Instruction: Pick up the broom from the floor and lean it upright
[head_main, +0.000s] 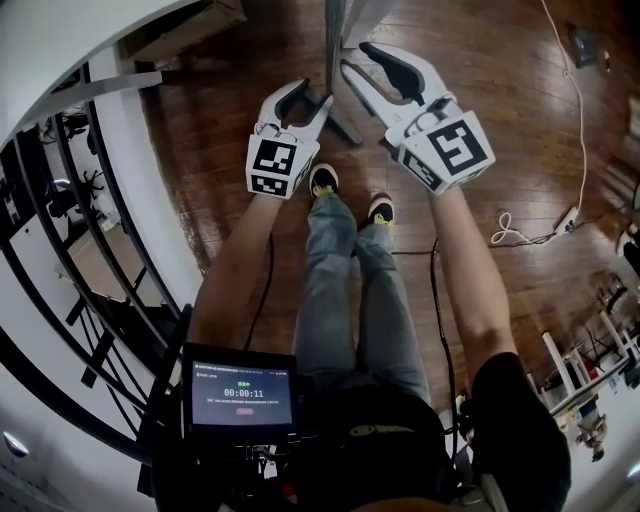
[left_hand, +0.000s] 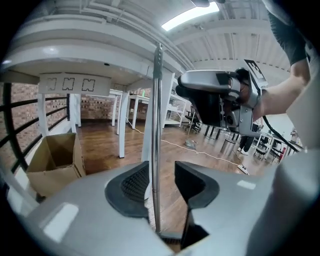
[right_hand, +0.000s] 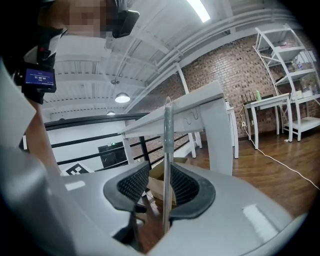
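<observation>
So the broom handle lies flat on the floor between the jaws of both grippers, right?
No. The broom handle stands upright, not flat on the floor, between the jaws of the left gripper and the right gripper. The left gripper view and right gripper view both show it vertical.

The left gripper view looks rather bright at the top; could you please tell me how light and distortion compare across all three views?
Head view: heavy fisheye, the wooden floor curving with a soft sheen. Left gripper view: the ceiling strip light blown out, the broom handle sharp, corners black. Right gripper view: the round lamp glaring, edges equally dark.
</observation>
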